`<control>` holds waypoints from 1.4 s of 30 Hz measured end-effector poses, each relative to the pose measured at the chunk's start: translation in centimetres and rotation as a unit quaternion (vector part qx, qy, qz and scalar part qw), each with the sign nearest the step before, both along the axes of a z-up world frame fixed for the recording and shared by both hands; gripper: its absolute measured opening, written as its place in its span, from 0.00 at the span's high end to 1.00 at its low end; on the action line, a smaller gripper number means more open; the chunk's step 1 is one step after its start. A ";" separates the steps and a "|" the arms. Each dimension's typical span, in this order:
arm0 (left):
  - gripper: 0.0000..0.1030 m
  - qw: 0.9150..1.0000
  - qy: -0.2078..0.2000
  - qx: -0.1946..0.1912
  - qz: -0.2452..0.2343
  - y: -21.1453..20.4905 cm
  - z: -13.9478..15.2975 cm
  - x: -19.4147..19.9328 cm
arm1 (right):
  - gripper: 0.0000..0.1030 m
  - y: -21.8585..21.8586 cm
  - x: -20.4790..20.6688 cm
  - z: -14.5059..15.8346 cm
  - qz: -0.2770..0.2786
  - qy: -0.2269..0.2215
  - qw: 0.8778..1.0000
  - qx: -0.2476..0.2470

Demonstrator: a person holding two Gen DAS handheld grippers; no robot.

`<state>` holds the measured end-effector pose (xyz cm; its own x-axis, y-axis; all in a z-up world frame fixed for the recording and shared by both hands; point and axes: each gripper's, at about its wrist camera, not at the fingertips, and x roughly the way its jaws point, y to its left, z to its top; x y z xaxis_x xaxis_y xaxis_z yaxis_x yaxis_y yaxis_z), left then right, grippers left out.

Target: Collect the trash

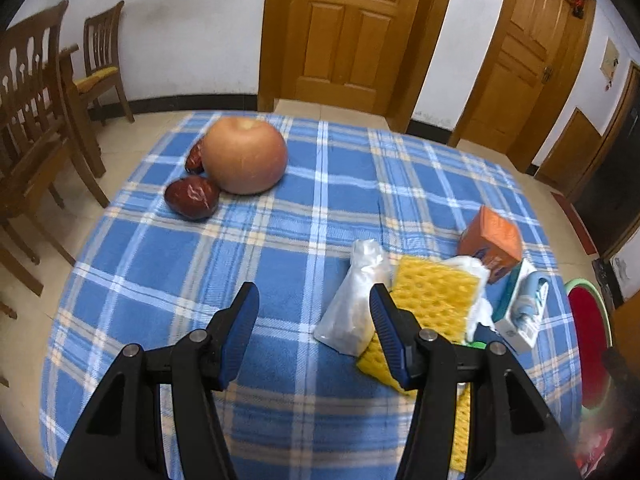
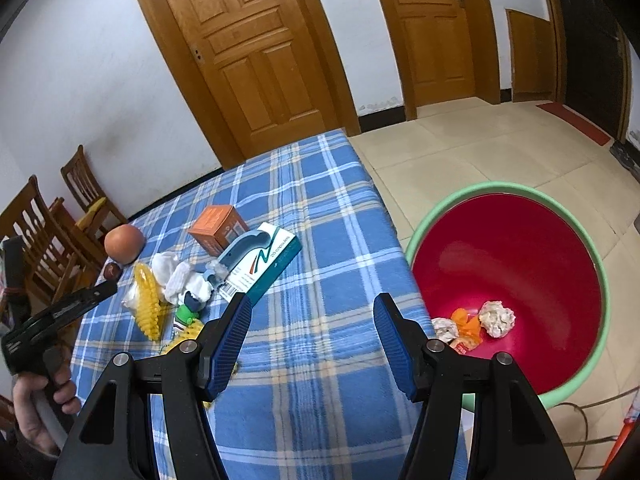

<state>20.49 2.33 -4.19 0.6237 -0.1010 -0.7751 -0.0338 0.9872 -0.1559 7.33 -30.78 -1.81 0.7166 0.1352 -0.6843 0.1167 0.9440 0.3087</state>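
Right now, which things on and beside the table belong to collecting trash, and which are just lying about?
Job:
- red basin with green rim
- crumpled white paper balls inside it
- clear plastic bag
- yellow foam fruit netting
- crumpled white tissue

Lying about:
- large apple
- red dates
- wooden chairs

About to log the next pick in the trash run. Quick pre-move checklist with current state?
1. Left hand-held gripper empty, jaws apart: ok.
2. Right hand-held gripper empty, jaws apart: ok.
3. Trash left on the table: ok; clear plastic bag, yellow foam net, white crumpled tissue lie in one pile.
4. Plastic bag between the left fingers: not ok; it lies beside the right-hand finger, not in the gap.
5. Basin reachable beside the table, already holding crumpled paper: ok.
6. Apple and red dates clear of the pile: ok.
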 end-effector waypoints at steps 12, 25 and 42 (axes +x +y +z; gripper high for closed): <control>0.42 1.000 0.012 -0.019 -0.020 -1.1 -2.7 0.6 | 0.37 1.7 2.3 -0.4 0.012 0.011 1.000 -0.002; 0.59 0.998 -0.026 -0.064 0.009 1.2 -2.7 -0.1 | 0.37 5.1 4.9 -0.7 0.035 0.017 0.999 -0.019; 0.59 0.995 -0.047 -0.087 0.020 2.6 -2.4 -1.0 | 0.58 8.7 9.5 -2.8 0.010 0.034 0.999 -0.032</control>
<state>19.47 4.97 -6.61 0.6987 -0.2024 -0.6862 -0.0494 0.9432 -0.3285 16.80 -22.08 -4.62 0.6656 0.1036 -0.7391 0.1160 0.9639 0.2396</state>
